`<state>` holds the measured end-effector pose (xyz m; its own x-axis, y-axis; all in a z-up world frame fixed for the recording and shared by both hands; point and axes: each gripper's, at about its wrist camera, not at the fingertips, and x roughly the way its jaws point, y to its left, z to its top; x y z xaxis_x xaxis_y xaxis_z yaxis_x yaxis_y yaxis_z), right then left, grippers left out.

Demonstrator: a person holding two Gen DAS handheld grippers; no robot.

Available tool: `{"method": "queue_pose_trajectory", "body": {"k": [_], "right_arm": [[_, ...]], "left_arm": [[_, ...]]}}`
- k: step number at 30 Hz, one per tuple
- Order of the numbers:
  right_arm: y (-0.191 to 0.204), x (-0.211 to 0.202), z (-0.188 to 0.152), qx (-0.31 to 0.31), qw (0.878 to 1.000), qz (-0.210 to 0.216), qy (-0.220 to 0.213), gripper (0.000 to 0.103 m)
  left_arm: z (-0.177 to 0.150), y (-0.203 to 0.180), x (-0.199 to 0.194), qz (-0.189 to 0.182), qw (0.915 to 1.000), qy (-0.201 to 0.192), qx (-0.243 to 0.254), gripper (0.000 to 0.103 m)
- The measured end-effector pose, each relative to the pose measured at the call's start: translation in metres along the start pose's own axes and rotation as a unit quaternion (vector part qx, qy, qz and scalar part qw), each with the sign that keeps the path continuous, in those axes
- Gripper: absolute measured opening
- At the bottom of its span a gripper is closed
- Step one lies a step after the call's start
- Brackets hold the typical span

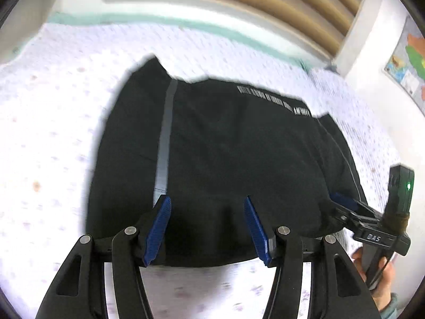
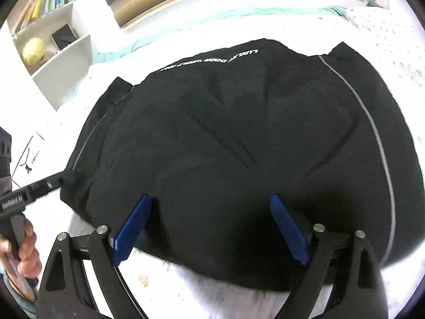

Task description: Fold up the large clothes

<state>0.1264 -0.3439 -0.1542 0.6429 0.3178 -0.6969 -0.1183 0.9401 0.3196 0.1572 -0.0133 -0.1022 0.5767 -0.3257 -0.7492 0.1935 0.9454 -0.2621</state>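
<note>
A large black garment with grey stripes and white lettering lies folded on a white patterned bed; it also fills the right wrist view. My left gripper is open, its blue pads over the garment's near edge, holding nothing. My right gripper is open too, its jaws wide over the garment's near edge. The right gripper also shows in the left wrist view at the garment's right corner. The left gripper shows in the right wrist view at the garment's left corner.
The white bed sheet with small purple marks surrounds the garment. A teal edge and wooden headboard lie beyond. A white bookshelf stands at the left. A map poster hangs on the right wall.
</note>
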Motion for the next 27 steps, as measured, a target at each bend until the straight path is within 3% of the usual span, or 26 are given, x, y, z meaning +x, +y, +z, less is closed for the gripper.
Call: {"method": "queue_pose_trajectory", "body": {"k": [7, 9, 12, 16, 20, 27], "right_arm": [[-0.05, -0.065, 0.012, 0.04, 0.998, -0.027, -0.041, 0.093], [-0.065, -0.079, 0.019, 0.044, 0.997, -0.04, -0.048, 0.093], [-0.092, -0.098, 0.034, 0.051, 0.994, -0.071, -0.06, 0.093], [-0.109, -0.103, 0.053, 0.051, 0.992, -0.091, -0.072, 0.093], [-0.137, -0.092, 0.067, 0.05, 0.991, -0.103, -0.064, 0.093], [-0.183, -0.049, 0.073, 0.11, 0.992, -0.062, -0.031, 0.093]], "left_arm": [[0.02, 0.056, -0.052, -0.006, 0.9987, -0.045, -0.022, 0.059], [0.027, 0.061, -0.053, -0.018, 0.9987, -0.048, -0.009, 0.059], [0.04, 0.075, -0.049, 0.0, 0.9991, -0.038, -0.017, 0.061], [0.055, 0.093, -0.026, -0.017, 0.999, -0.018, -0.038, 0.061], [0.062, 0.117, 0.014, -0.032, 0.9937, 0.013, -0.106, 0.061], [0.061, 0.133, 0.07, -0.088, 0.9855, 0.039, -0.14, 0.061]]}}
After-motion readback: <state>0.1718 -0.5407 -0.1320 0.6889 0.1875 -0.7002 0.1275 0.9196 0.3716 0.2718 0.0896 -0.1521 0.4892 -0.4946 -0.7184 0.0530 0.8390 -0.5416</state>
